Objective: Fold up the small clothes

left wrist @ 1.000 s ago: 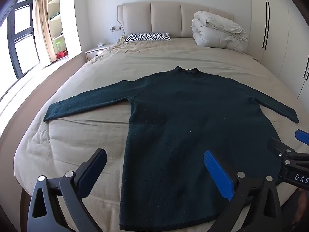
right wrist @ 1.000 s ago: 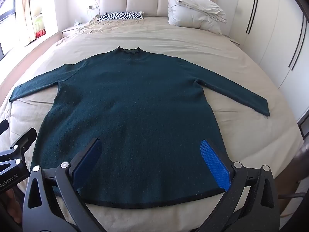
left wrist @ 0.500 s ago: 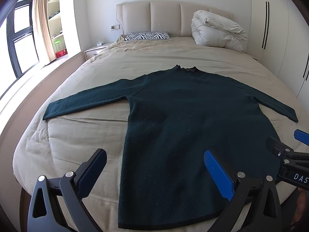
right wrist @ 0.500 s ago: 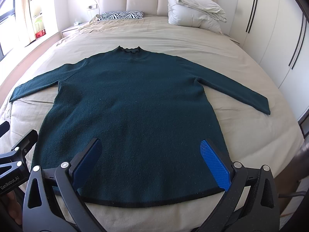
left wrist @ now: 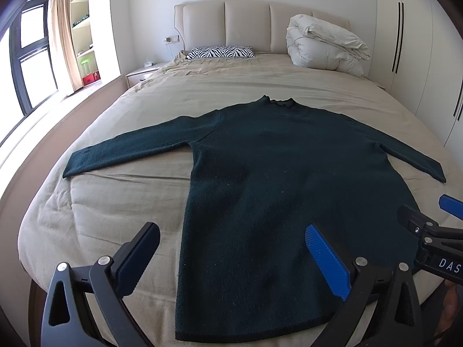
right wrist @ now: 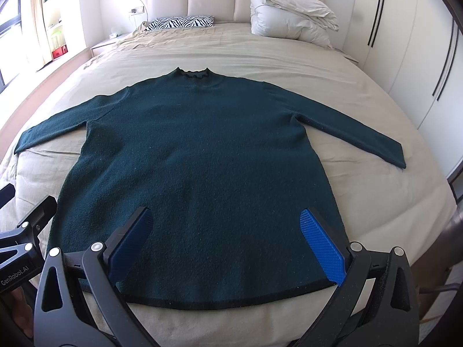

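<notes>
A dark green long-sleeved sweater [left wrist: 283, 179] lies flat on the beige bed, collar toward the headboard, both sleeves spread out, hem nearest me. It also shows in the right wrist view [right wrist: 199, 156]. My left gripper [left wrist: 231, 257] is open and empty, held above the hem's left part. My right gripper [right wrist: 228, 240] is open and empty, held above the hem's middle. The right gripper shows at the right edge of the left wrist view [left wrist: 428, 231]; the left gripper shows at the left edge of the right wrist view [right wrist: 26, 228].
The bed [left wrist: 115, 202] has a zebra-print pillow [left wrist: 220, 52] and a folded white duvet [left wrist: 324, 49] by the padded headboard. A nightstand [left wrist: 141, 73] and window stand left. White wardrobes [left wrist: 419, 43] line the right side.
Both grippers have drawn back slightly toward the foot of the bed and stay open. The sweater has not moved.
</notes>
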`<state>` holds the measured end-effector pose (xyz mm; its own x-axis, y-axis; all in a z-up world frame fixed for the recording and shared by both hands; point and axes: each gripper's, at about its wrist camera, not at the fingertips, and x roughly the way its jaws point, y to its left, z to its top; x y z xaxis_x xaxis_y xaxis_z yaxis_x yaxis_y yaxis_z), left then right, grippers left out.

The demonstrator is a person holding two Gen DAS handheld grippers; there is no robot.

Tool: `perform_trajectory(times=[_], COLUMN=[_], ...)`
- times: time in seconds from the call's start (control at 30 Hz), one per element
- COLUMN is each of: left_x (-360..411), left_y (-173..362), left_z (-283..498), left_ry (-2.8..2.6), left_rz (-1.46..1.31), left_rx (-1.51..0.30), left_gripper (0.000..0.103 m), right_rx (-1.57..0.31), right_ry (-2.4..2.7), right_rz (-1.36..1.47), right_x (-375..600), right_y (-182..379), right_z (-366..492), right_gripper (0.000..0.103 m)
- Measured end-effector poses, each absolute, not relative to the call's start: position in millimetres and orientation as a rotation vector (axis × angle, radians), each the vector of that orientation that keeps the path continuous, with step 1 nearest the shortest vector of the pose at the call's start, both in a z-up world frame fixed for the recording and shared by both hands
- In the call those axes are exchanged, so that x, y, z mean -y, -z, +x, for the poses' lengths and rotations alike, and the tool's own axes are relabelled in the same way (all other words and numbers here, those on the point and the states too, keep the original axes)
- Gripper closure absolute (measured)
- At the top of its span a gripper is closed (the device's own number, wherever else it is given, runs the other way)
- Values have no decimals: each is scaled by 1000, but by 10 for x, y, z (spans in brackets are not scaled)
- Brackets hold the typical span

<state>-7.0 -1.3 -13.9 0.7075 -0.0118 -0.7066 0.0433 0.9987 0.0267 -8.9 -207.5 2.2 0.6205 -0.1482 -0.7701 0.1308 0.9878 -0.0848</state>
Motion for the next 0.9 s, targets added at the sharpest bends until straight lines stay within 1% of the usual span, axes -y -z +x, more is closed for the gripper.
perform_trajectory(times=[0.9], left_x=[3], left_y=[132], left_z=[-61], left_ry=[32], left_rz=[37], left_rx=[-787], left_gripper=[0], right_rx=[-887], right_ry=[162], right_rz=[-7], right_x=[2055], right_y=[-5], right_z=[-78], right_gripper=[0])
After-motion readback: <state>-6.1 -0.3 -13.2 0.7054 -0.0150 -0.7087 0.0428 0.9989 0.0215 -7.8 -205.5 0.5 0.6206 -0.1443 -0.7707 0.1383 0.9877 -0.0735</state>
